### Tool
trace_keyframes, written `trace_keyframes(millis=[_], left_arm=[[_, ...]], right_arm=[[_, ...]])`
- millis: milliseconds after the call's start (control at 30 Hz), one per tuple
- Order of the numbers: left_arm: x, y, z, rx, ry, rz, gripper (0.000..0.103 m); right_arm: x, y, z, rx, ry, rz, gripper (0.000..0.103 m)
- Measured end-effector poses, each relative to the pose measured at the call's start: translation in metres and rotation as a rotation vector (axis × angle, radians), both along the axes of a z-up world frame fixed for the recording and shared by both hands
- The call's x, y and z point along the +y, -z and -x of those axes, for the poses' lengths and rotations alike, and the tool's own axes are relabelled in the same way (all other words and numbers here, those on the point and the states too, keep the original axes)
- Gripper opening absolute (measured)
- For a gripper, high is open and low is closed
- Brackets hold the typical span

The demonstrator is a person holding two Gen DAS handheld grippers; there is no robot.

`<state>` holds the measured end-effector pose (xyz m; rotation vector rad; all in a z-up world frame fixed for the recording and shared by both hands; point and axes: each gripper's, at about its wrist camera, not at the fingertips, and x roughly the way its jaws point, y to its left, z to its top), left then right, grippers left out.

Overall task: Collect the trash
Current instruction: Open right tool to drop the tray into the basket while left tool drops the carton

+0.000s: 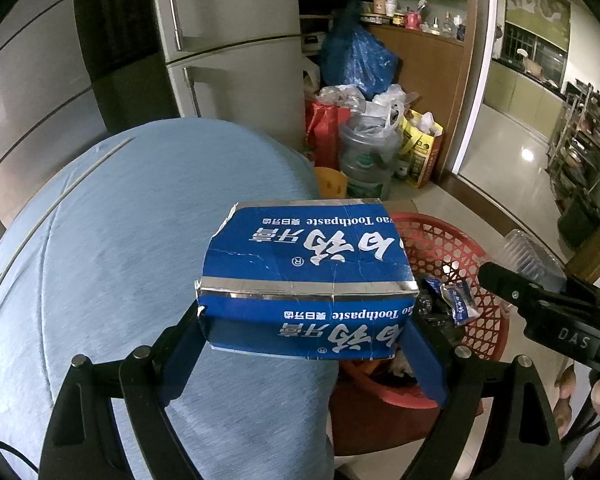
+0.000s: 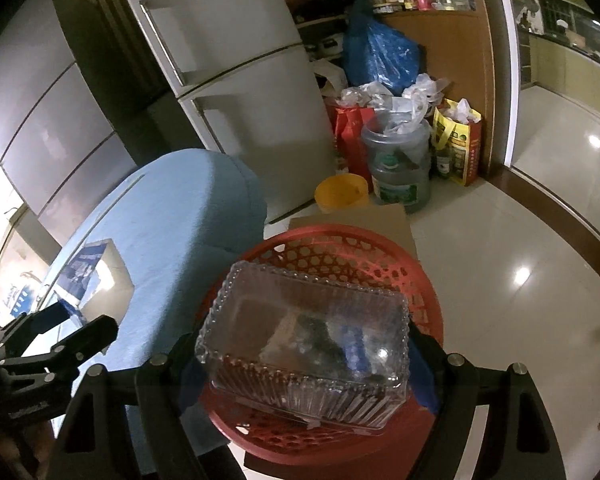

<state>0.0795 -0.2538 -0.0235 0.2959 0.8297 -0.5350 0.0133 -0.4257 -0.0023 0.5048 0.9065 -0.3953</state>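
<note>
Both tongs loaded – left gripper clamps toothpaste box beside red basket; right gripper pinches clear plastic tray directly over basket; prob. lined up to drop.

Two grippers, each with its load, at a table edge beside a basket.

Toothpaste box clamped between the fingers of the left gripper, over the edge of the cloth-covered table, with the basket just right of it and lower. Plastic container pinched in the right gripper, directly above the basket, table to its left. Behind the basket on the floor: bucket, water jug, bags. Fridge behind the table.
</note>
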Motion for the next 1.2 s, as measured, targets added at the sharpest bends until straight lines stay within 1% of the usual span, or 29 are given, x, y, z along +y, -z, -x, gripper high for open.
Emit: trace_keyframes(millis=[400,800,1033,1200], left_arm=[[-0.017,0.008,-0.001,0.015,0.037,-0.017,0.091],[-0.033,0.018,-0.011,0.042,0.051,-0.034,0.091],[-0.04,0.021,-0.012,0.051,0.066,-0.031,0.091],[-0.042,0.021,-0.013,0.053,0.073,-0.028,0.091]], right_arm=[[-0.02,0.024,-0.011,0.064,0.016,-0.01,0.084],[-0.042,0.041,-0.029,0.093,0.032,-0.023,0.085],[-0.05,0.051,-0.029,0.149,0.067,-0.04,0.086],[-0.056,0.053,-0.025,0.158,0.088,-0.044,0.087]])
